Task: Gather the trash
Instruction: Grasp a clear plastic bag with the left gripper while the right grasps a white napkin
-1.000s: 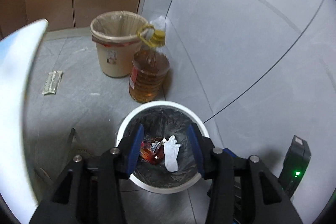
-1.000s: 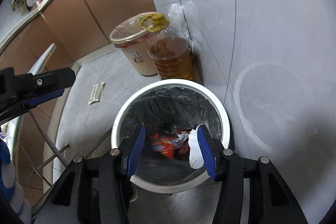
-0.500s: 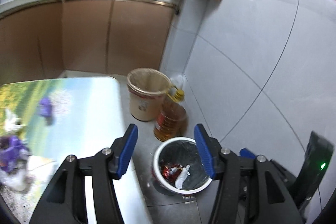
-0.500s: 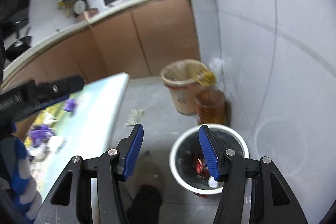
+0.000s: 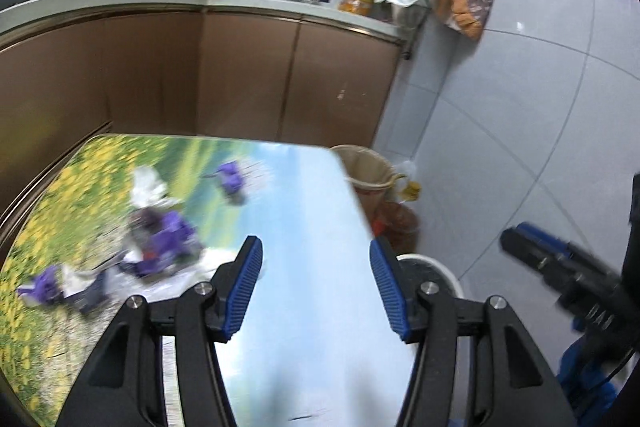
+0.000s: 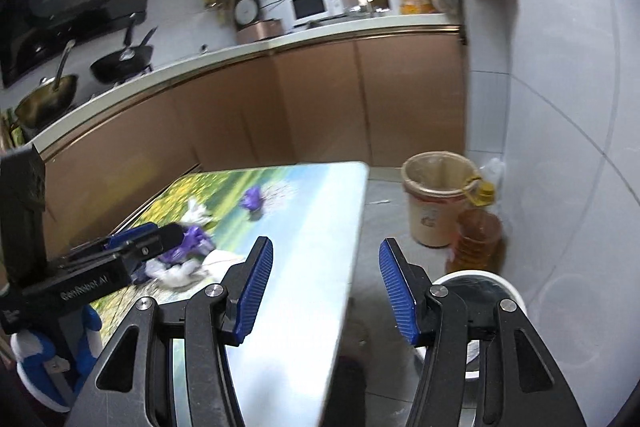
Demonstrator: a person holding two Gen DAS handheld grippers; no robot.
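The trash (image 5: 160, 243), a loose heap of purple wrappers and white tissue, lies on the table (image 5: 304, 211) at the left middle of the left wrist view, ahead and to the left of the left claw (image 5: 316, 287). The heap is blurred, so no clear long axis can be read. One stray purple scrap (image 5: 230, 181) lies beyond it, toward the table's far end.

The left claw stands apart with nothing between its pads. The right claw (image 6: 326, 287) is also apart and empty, straddling the table's right edge. By my reading the left one is nearer the heap.

At the lower right the white bin (image 6: 492, 283) sits on the floor; its contents are hidden here. Behind it stand an oil jug (image 6: 478, 231) and a beige bin (image 6: 438, 203) with a liner.
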